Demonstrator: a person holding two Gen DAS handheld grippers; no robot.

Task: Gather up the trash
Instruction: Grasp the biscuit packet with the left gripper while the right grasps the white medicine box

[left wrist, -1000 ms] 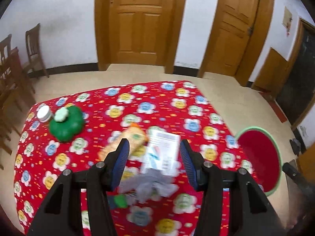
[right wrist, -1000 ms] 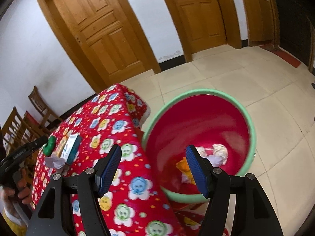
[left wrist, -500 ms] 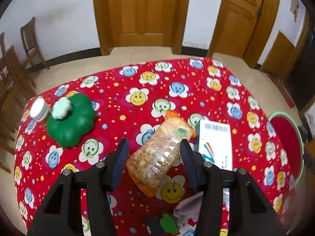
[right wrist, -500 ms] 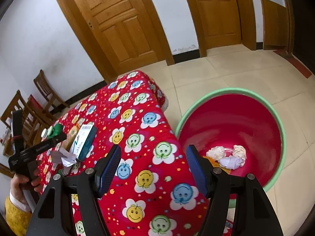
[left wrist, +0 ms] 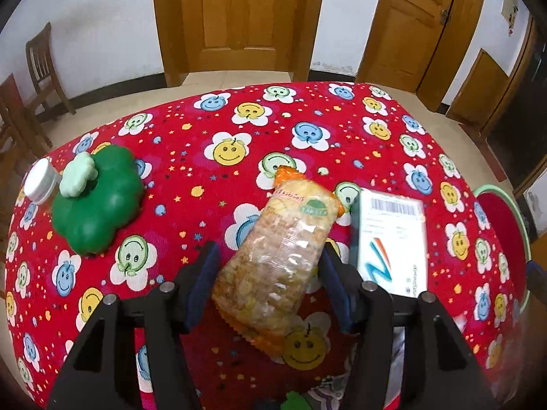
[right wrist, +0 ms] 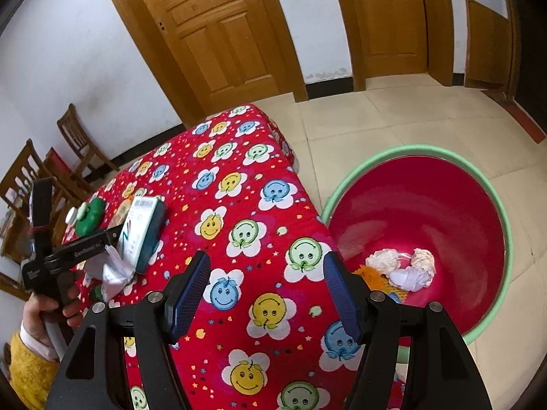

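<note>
Left wrist view: left gripper (left wrist: 266,285) jaws opening, straddling the clear crinkly snack bag with orange ends (left wrist: 283,256), pads not yet pressing. Bag lies on the red smiley-flower tablecloth (left wrist: 307,130); likely light, soft, slippery, so pinch mid-body. White barcoded box (left wrist: 393,239) crowds its right side. Right gripper (right wrist: 265,295) spread, empty. Red green-rimmed basin (right wrist: 420,205) beyond table edge, clear path.
</note>
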